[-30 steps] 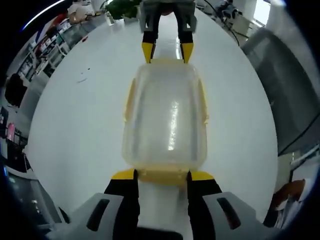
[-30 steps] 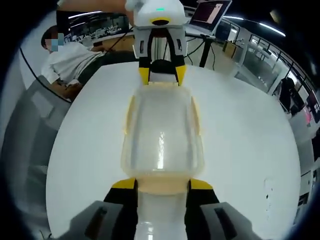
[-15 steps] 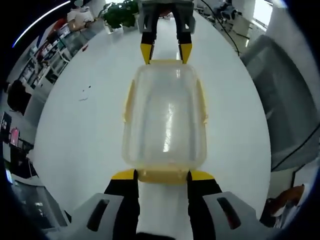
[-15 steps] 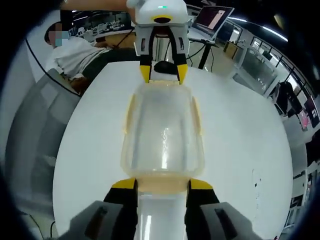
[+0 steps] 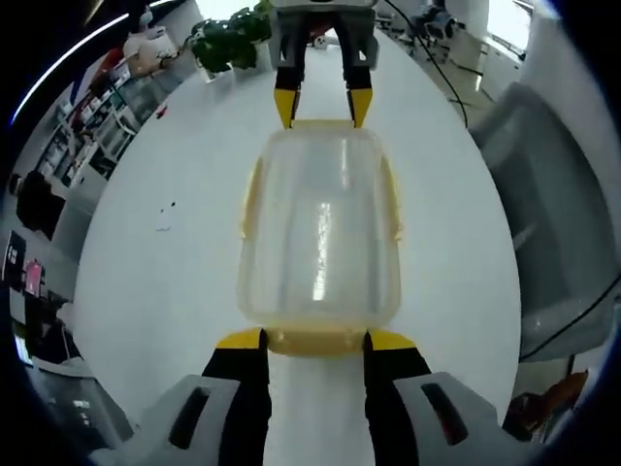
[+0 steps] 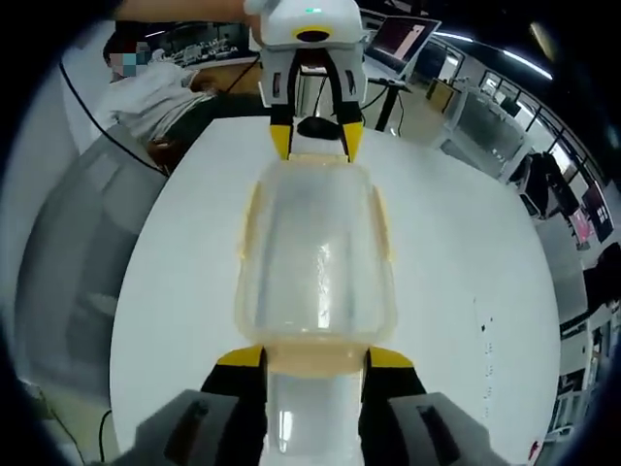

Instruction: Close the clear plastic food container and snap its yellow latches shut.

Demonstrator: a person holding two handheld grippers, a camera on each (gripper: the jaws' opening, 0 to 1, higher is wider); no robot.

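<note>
Clear plastic food container [image 5: 320,228] with lid on, cloudy see-through, yellow latches [image 5: 251,199] along its sides and ends. Sits on the white table [image 5: 155,282], right between both grippers. Left gripper [image 5: 312,341] spread wide at one short end, yellow tips touching it. Right gripper [image 6: 312,357] spread the same way at the other short end.

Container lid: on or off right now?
On. The clear container is covered by its lid, with yellow latches along its sides. Whether they are snapped shut, cannot tell. Left tongs and right tongs sit at opposite ends.
</note>
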